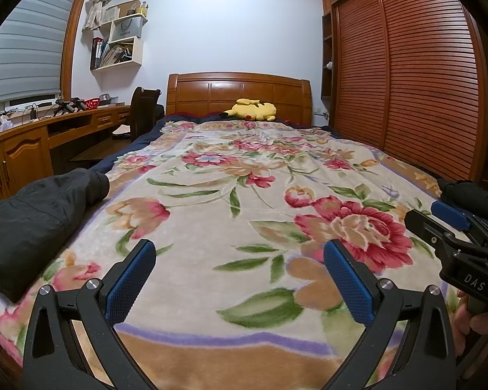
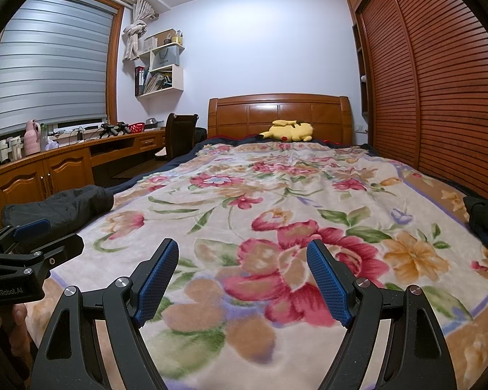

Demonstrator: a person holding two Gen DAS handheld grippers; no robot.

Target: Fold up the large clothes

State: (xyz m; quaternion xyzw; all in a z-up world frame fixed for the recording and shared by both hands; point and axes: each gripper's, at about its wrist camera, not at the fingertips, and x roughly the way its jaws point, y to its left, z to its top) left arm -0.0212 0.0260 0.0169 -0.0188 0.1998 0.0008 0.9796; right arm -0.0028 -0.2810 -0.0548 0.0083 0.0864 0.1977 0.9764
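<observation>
Both claws (image 1: 239, 260) (image 2: 242, 260) spread, black garment (image 1: 32, 214) left

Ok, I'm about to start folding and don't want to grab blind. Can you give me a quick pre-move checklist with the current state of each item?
1. Left hand-held gripper open and holding nothing: ok.
2. Right hand-held gripper open and holding nothing: ok.
3. Dark garment within view at the bed's left edge: ok.
4. Garment spread flat for folding: not ok, it lies bunched.
5. Floral blanket bare in the middle as a folding surface: ok.
6. Second dark item at the right edge, identity: cannot tell.
</observation>
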